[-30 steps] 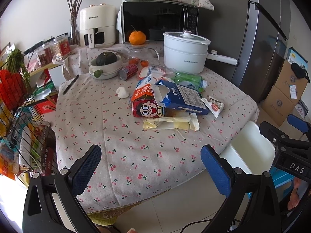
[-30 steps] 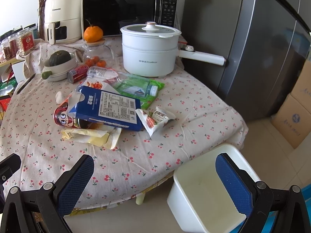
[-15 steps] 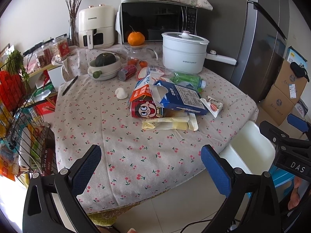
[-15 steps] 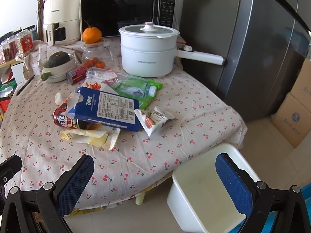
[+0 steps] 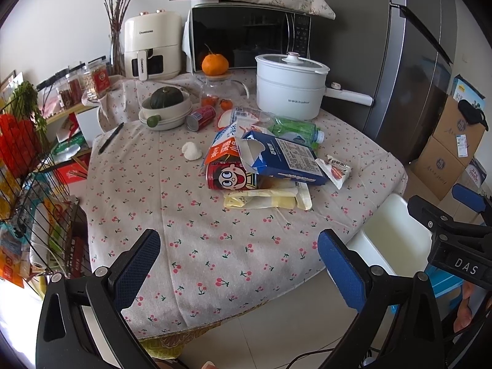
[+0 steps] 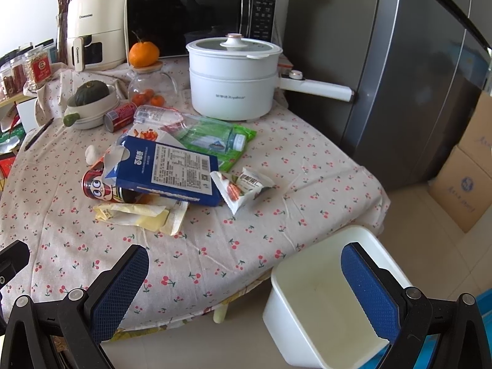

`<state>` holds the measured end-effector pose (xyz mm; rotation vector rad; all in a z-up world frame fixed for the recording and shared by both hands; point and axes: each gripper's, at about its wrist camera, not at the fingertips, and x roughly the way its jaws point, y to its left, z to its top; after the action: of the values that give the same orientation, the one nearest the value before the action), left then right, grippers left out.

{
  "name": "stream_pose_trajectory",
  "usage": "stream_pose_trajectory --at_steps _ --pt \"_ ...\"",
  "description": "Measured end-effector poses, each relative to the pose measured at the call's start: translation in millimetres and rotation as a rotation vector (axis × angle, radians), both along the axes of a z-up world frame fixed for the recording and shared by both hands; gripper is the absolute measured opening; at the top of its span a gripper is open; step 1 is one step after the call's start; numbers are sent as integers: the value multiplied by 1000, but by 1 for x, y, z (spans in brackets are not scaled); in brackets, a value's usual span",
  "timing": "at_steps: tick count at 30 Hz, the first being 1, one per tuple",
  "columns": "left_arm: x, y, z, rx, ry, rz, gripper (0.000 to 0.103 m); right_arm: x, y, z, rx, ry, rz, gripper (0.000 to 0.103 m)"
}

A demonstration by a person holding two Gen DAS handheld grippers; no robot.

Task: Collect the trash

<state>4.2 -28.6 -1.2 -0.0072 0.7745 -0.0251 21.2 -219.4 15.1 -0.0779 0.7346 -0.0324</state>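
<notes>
Several pieces of litter lie heaped at frame centre on the cherry-print desk [image 6: 215,246]: a blue milk carton [image 6: 172,170], a red cartoon can [image 6: 101,184], a yellow wrapper [image 6: 138,215], a small snack packet [image 6: 246,186]. Lower right stands an empty white plastic bin [image 6: 323,301]. Both the left tongs [image 5: 238,264] and right tongs [image 6: 246,286] gape wide, empty. Judged step: approach; next, reach forward and pinch one piece.

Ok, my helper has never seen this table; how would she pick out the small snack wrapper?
Find the white pot at the back of the table, then the blue carton lying in front of it. The snack wrapper sits at the carton's right end, small, white and torn open, unlike the yellow wrappers under the carton.
</notes>
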Motion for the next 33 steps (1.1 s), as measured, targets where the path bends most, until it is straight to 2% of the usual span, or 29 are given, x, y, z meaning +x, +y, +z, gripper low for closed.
stream_pose_trajectory --at_steps 28,33 --pt "1 0 -1 10 -21 -2 103 1 -10 0 -6 -12 2 103" --pt "13 3 -3 -75 -1 -47 103 10 -21 9 -16 -25 18 103"
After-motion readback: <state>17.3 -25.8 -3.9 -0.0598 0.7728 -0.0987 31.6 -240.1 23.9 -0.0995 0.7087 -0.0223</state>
